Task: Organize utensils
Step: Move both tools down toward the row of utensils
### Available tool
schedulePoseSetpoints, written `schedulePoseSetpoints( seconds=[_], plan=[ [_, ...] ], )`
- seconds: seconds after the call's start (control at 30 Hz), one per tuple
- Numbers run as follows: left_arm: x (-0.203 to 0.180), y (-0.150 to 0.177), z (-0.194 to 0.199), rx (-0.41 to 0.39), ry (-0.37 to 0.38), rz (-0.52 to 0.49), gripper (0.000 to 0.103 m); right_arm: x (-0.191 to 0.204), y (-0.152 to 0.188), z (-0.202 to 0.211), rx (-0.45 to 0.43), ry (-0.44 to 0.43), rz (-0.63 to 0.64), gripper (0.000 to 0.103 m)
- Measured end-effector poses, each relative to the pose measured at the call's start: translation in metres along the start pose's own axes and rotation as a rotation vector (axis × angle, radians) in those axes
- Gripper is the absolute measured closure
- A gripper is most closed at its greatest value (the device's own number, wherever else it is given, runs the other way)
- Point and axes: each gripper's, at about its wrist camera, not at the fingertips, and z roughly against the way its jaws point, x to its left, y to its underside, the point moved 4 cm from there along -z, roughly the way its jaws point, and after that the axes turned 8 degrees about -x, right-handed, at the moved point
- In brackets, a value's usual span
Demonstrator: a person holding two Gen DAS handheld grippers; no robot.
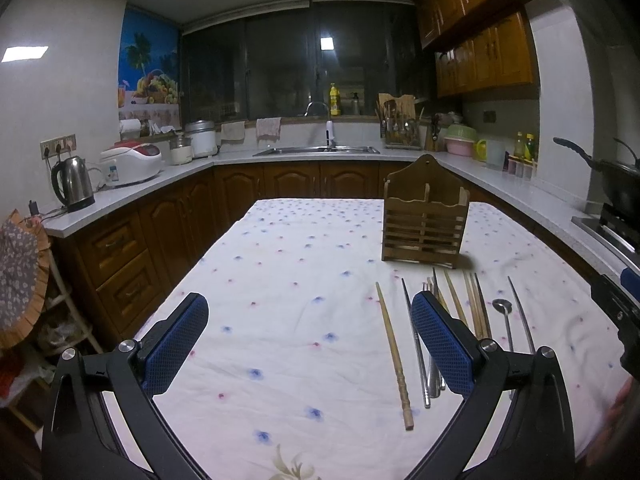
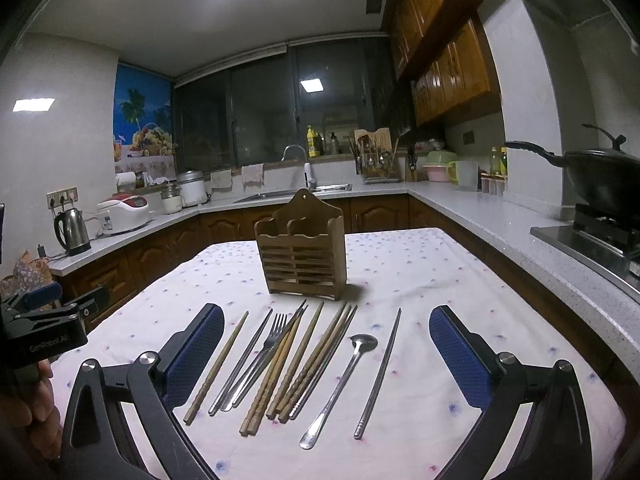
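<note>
Right wrist: wooden holder [image 2: 303, 258] upright; contents unclear.

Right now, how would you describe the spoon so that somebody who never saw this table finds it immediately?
Start at the wooden utensil holder standing on the flowered tablecloth. In front of it, utensils lie in a loose row; look toward its right end. The spoon is second from the right, beside a lone metal chopstick, and it alone has a round bowl.
</note>
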Motion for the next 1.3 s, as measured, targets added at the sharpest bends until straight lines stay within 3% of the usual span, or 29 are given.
schedulePoseSetpoints(
  seconds=[0.33,0.97,1.23,1.3],
  plan=[
    [0.005,0.008,-0.015,0.061,0.015,0.017,0.000,-0.005,0.003,-0.007,0.023,0.008,-0.015,0.000],
    [-0.022,0.021,-0.081,0.274,0.098,0.018,0.000,-0.038,0.011,-0.041,0.134,0.060,-0.081,0.000],
    [-0.033,0.023,-0.120,0.361,0.112,-0.002,0.000,-0.055,0.014,-0.076,0.231,0.073,-0.113,0.000],
    [-0.036,0.024,-0.136,0.398,0.128,0.006,0.006,-0.060,0.015,-0.092,0.271,0.077,-0.120,0.001]
  ],
)
